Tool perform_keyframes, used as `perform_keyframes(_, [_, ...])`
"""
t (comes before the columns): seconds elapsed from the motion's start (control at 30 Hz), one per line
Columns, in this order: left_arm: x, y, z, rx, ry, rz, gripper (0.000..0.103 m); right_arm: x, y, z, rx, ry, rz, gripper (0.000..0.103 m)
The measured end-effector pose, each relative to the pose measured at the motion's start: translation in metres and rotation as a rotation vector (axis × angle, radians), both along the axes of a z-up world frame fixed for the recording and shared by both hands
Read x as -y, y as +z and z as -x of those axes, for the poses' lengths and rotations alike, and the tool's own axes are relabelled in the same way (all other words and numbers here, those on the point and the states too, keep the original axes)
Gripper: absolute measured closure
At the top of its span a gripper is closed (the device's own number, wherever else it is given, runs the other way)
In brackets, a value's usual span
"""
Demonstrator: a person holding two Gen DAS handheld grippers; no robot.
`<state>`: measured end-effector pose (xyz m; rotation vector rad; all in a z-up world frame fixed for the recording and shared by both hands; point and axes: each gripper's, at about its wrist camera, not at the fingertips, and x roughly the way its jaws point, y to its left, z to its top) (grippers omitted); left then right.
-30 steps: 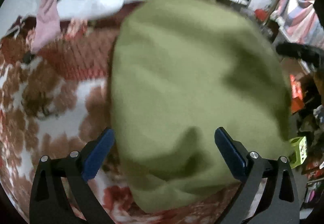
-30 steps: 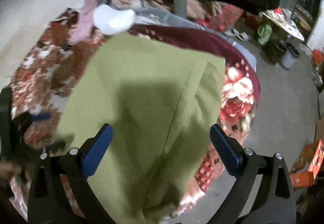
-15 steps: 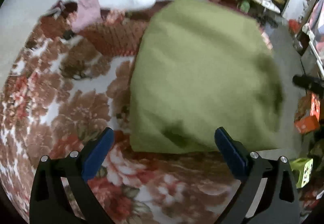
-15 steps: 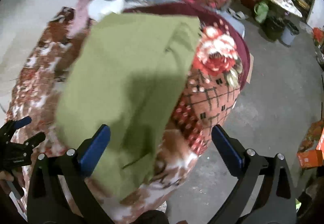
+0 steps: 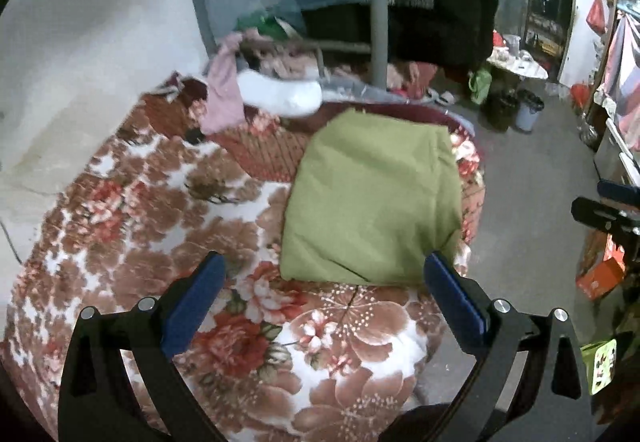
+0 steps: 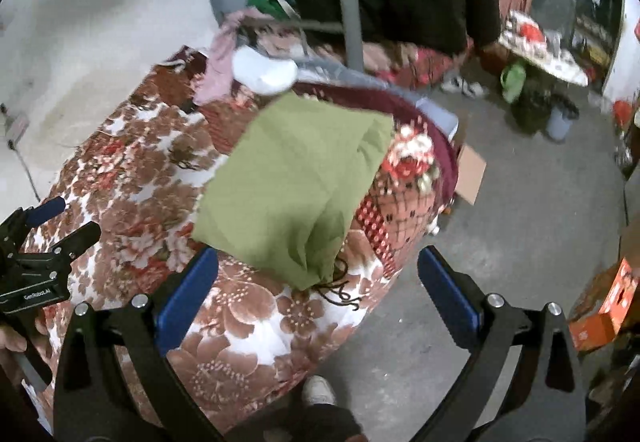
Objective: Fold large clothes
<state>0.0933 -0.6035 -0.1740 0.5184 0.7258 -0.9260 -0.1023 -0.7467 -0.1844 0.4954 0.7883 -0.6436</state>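
A bed covered by a brown, red and white floral blanket point(image 5: 132, 210) fills the lower left of both views, and the folded olive-green cloth garment point(image 5: 372, 198) lies flat on it at centre frame. The left tool point(image 5: 324, 282) and the right tool point(image 6: 318, 274) hang apart from it just below its near edge, each released with blue fingers spread wide and nothing between them.

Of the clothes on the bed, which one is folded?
The green garment, a flat, neat rectangle on the floral blanket near the bed's edge. The pink garment and white garment lie crumpled beyond it.
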Motion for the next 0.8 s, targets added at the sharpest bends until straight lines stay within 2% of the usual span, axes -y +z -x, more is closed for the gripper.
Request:
perform_keyframes(0.13, [-0.02,0.024,0.013,-0.005,0.019,0.028,0.005,-0.013,0.035,0.012,-0.017,0.055,0.04,0.005])
perform_keyframes(0.23, [-0.03,0.034,0.026,0.036,0.041,-0.011,0.005,-0.027,0.054,0.02,-0.042,0.123,0.062,0.005])
perform_keyframes(0.3, [-0.039,0.042,0.032,0.001,0.055,0.018,0.005,-0.038,0.06,0.023,-0.056,0.177,0.083,0.005])
perform_keyframes(0.37, [-0.046,0.045,0.038,-0.017,0.068,0.058,0.005,-0.045,0.06,0.027,-0.076,0.193,0.085,0.005])
perform_keyframes(0.47, [-0.047,0.048,0.051,-0.007,0.085,0.068,0.005,-0.05,0.056,0.036,-0.069,0.198,0.066,0.005])
perform_keyframes(0.57, [-0.046,0.052,0.064,-0.011,0.097,0.099,0.005,-0.047,0.056,0.044,-0.039,0.202,0.056,0.005])
perform_keyframes(0.73, [-0.037,0.055,0.084,-0.007,0.105,0.063,0.005,-0.035,0.061,0.055,0.011,0.186,0.046,0.005])
perform_keyframes(0.8, [-0.036,0.061,0.091,0.018,0.109,0.064,0.005,-0.032,0.063,0.058,0.025,0.181,0.048,0.005])
